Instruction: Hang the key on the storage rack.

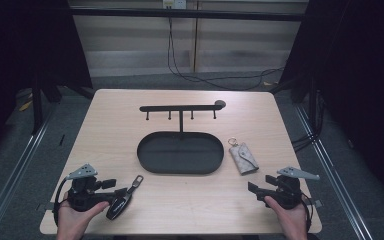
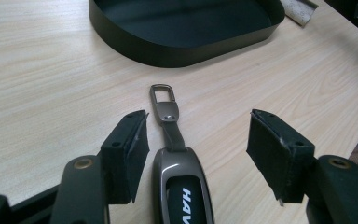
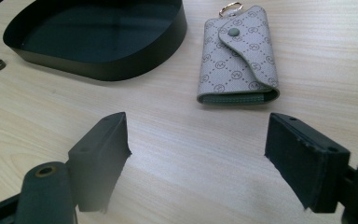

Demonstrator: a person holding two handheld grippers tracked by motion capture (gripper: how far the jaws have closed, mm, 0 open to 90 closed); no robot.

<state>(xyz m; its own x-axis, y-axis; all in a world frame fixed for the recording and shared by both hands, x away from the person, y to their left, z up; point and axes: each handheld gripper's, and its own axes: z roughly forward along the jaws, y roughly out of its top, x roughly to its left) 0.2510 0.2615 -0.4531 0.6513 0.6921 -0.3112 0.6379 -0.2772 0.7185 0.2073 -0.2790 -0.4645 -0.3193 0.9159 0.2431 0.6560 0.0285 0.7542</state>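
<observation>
A dark grey car key fob (image 2: 182,186) with a metal clasp (image 2: 163,95) lies flat on the wooden table, between the open jaws of my left gripper (image 2: 198,130), untouched by them. In the high view the fob (image 1: 120,202) rests at the front left beside my left gripper (image 1: 115,189). A beige patterned key pouch (image 3: 237,56) with a gold ring lies ahead of my right gripper (image 3: 198,135), which is open and holds nothing. The pouch (image 1: 243,158) sits to the right of the black oval tray (image 1: 180,169); my right gripper (image 1: 261,183) is at the front right.
The tray (image 2: 182,53) carries a black post with a cross bar (image 1: 180,107) of several hooks at its far side. The tray rim (image 3: 102,67) lies front left of the pouch. Cables trail on the floor beyond the table's far edge.
</observation>
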